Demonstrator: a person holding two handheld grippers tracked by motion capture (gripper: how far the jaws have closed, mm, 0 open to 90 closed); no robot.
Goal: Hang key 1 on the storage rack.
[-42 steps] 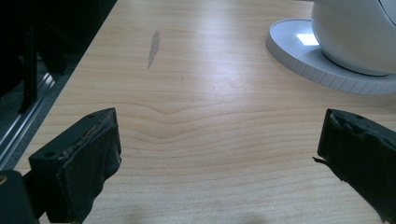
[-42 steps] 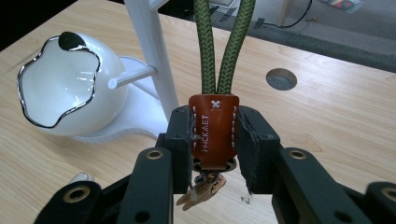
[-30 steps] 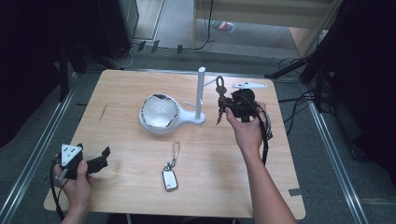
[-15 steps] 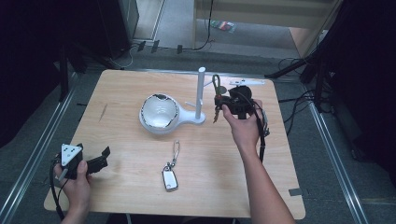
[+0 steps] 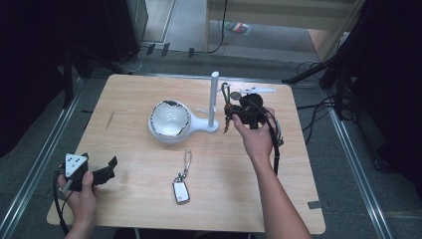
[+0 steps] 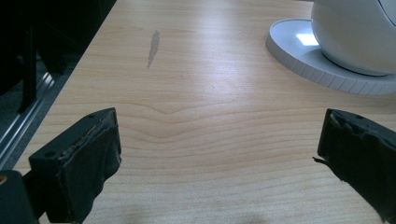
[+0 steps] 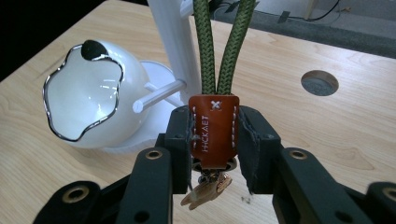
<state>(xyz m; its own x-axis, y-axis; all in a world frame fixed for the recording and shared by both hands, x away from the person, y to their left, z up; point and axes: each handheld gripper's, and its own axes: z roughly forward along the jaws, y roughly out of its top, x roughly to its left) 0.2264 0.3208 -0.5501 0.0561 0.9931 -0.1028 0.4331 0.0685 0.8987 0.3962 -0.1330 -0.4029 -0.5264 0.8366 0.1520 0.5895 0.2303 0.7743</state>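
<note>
Honestly, the thing to watch is the olive-green cord-loop keychain with the brown stitched leather tab point(image 7: 214, 133). The right gripper point(image 7: 215, 140) has its jaws pinched onto that leather tab, with the two cord strands running straight up beside the white post of the stand point(image 7: 173, 42) and a small bunch of keys point(image 7: 208, 189) dangling below the tab. In the high view it sits up near the post, over the far right part of the table.

It's probably light, and floppy everywhere except the tab. The cord will sag and swing, and the keys will pendulum. So the leather tab looks like the sensible grab spot: flat, a bit stiff, grippy against the pads. The loop end is the part to steer over one of the short white pegs point(image 7: 159, 95).

The left gripper point(image 6: 219, 154) has its jaws wide apart with nothing between them, low over the near left corner.

Surface is a pale wood-grain tabletop point(image 5: 139, 199), smooth and flat. Also on it are a white dish with a wavy silver rim point(image 5: 170, 121), joined to the stand's base, and a second fob with a silver clip point(image 5: 181, 188) lying flat. Dark room around, with cables on the floor.
</note>
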